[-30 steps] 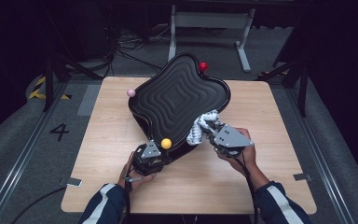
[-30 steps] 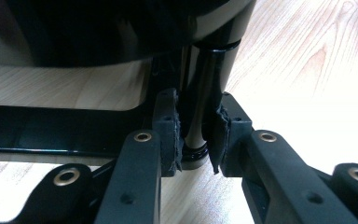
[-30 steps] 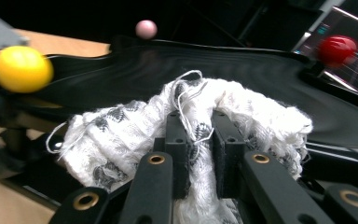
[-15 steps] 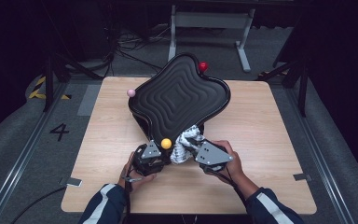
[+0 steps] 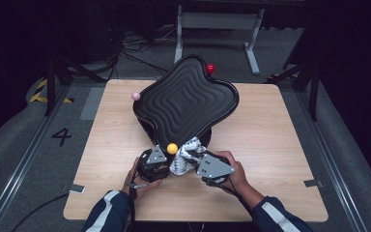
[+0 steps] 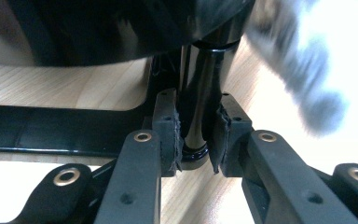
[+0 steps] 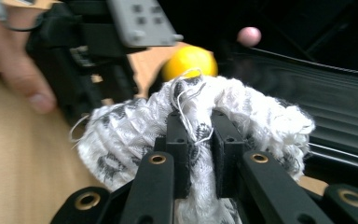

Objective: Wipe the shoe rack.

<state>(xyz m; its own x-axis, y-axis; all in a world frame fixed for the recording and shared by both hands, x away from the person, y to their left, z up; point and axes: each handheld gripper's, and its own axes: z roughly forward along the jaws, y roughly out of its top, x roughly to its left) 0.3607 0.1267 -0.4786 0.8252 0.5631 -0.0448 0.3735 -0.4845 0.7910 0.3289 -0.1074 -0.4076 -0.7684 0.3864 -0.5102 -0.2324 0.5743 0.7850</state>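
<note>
- A wooden table [image 5: 280, 145] stands in a dark room, bearing a black wavy tray [image 5: 186, 99] tilted on a stand.
- The left gripper [image 6: 196, 135] clamps the tray's black post [image 6: 200, 93] at six o'clock.
- The right gripper [image 7: 198, 135] pinches a white patterned cloth [image 7: 121, 140], just beside the yellow ball [image 5: 172, 148].

Dark room, grey floor [image 5: 38, 159], wooden table [image 5: 280, 145]

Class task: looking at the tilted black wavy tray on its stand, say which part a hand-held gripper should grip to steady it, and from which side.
Grip the slim upright black post under the tray, coming in level from the person's side of the table. The post is narrow enough to fit between two jaws; the tray's rim is broad and tilted. The left hand-held gripper already clamps the post this way.
</note>
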